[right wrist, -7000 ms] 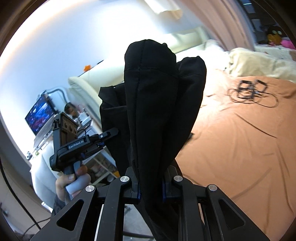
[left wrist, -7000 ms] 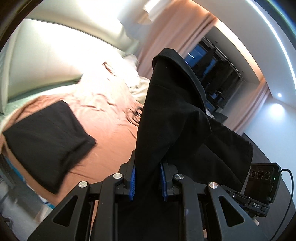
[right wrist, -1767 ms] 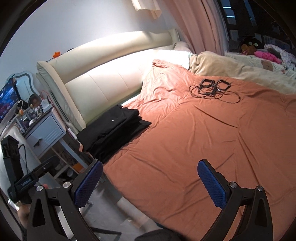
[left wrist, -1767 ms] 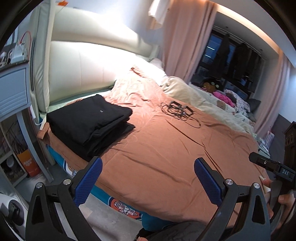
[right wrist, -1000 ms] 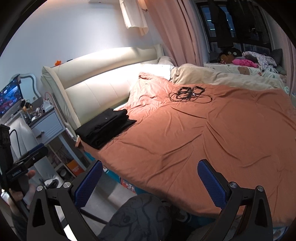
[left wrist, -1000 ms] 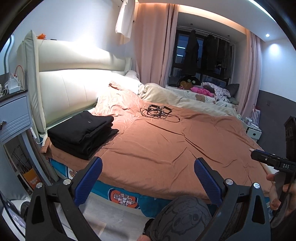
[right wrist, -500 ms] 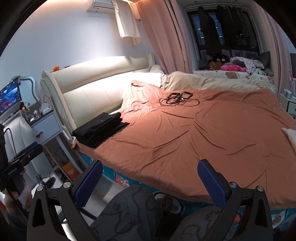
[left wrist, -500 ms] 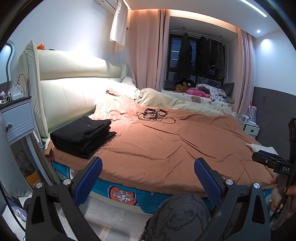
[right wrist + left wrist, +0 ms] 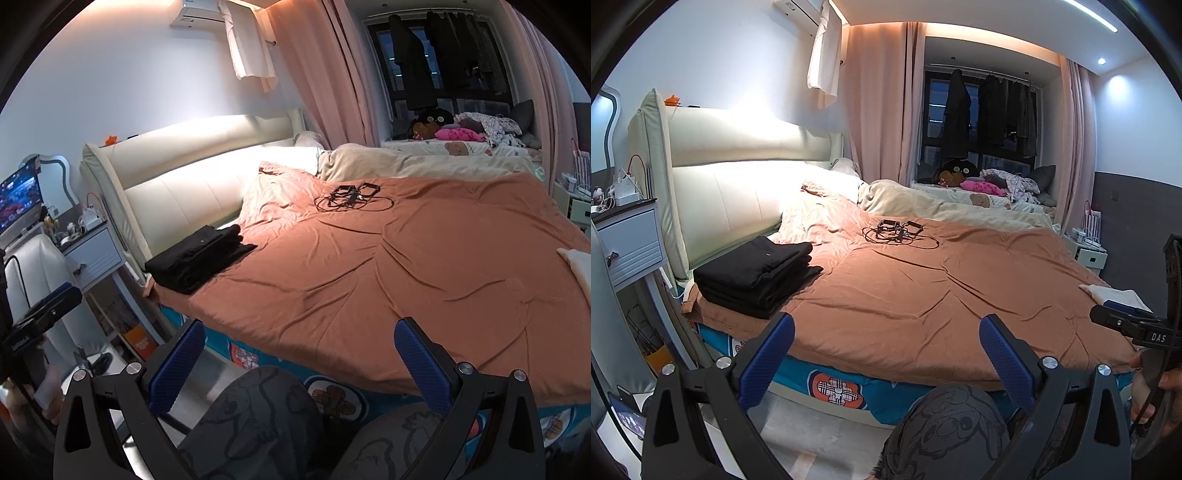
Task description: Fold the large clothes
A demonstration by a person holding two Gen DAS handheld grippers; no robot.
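Observation:
A stack of folded black clothes lies on the near left corner of the bed's orange-brown cover, by the headboard; it also shows in the right wrist view. My left gripper is open and empty, held back from the bed's near edge. My right gripper is open and empty too, also off the bed. Each gripper shows at the edge of the other's view.
A tangle of black cables lies mid-bed. A beige duvet and toys lie at the far side. A bedside cabinet stands left. My knees in grey patterned trousers are below the grippers. A white cloth lies at the bed's right edge.
Seven seconds ago both grippers were shut on a black garment. That garment now rests on the stack. Both grippers are open and have drawn back and up from the bed.

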